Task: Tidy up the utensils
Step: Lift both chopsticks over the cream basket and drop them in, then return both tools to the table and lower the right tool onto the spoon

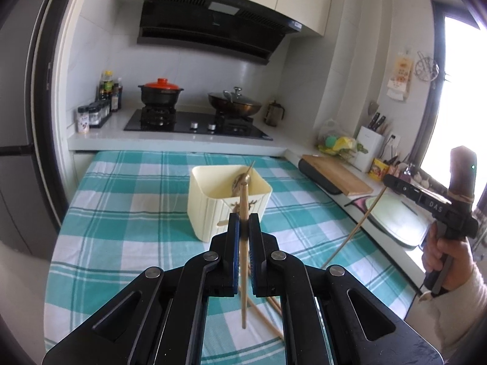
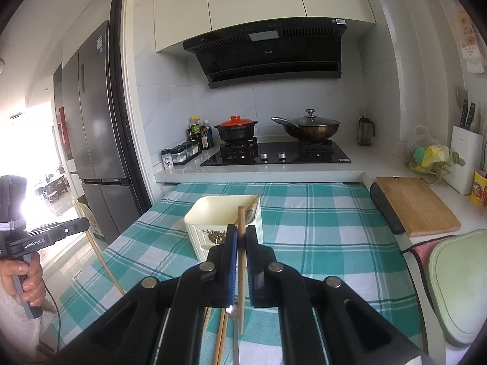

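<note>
Both grippers (image 1: pixel 243 222) (image 2: pixel 241 234) pinch one chopstick (image 1: pixel 243 243) each; bin (image 1: pixel 228 200) holds some utensils, loose chopsticks (image 2: pixel 219 340) remain on cloth (image 1: pixel 121 213).

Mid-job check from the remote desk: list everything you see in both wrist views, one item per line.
Utensil box: one, cream, on the checked cloth, already holding a spoon and a chopstick.
Held chopsticks: two, wooden, one in the left gripper, one in the right.
Loose chopsticks: a few, wooden, on the cloth beneath the grippers.
Metal utensil: one, silver, lying beside them.
Tablecloth: one, teal and white check.
Clay pot: one, black with red lid, left burner.
Wok: one, dark, glass lid, right burner.
Cutting board: one, wooden, right counter.
Left gripper: shut on its chopstick.
Right gripper: shut on its chopstick.
</note>
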{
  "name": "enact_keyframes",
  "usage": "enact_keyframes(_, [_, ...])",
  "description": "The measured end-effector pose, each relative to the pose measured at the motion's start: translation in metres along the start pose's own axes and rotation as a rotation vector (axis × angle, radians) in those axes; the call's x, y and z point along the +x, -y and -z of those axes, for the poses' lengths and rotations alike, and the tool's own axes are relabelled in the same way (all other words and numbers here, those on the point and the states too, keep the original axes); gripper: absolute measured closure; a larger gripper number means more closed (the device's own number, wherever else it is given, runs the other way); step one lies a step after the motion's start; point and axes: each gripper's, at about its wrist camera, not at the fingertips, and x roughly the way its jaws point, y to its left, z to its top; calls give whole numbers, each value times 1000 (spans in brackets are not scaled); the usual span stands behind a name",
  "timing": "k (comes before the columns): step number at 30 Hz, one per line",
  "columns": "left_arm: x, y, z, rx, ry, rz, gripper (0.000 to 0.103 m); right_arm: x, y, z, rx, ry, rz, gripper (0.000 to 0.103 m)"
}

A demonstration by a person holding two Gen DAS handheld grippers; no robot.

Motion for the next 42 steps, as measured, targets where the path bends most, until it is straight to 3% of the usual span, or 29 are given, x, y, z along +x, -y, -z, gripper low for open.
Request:
enact_keyframes(6, [5,-2,-28,13,26,7,99,19,-3,-31,-59,9,20,97])
enact_keyframes(11, [13,0,-79,45,145,-17,99,33,-9,-76,-95,109,49,97])
enact_keyframes(16, [46,-2,-125,30,267,-79,99,62,-19,-118,-104,203,57,97])
enact_keyframes(20, [95,-8,-135,21,251,-106,99,100,-30,-127,-103,218,36,97])
enact_keyframes(23, [139,-16,-128,7,164,-112,99,139,-34,-118,-139,212,48,97])
enact_keyframes(25, [166,-25,-119,-10,85,-107,99,170,-32,-108,-154,151,45,97])
enact_keyframes(30, [217,-43,-101,-64,-99,-90,99,254,-6,-77,-3,-220,-50,97])
enact_keyframes(32, [231,-43,-96,-69,-148,-88,99,278,1,-67,44,-316,-65,97])
enact_keyframes(36, [250,-37,-89,-57,-225,-85,98,300,10,-59,90,-354,-50,94])
enact_keyframes(38, [248,-34,-88,-54,-235,-110,89,300,12,-60,111,-358,-52,91])
enact_keyframes(40, [235,-33,-88,-71,-226,-94,52,285,12,-65,109,-325,-52,69])
enact_keyframes(42, [210,-31,-84,-62,-211,-99,39,258,10,-72,83,-273,-50,60])
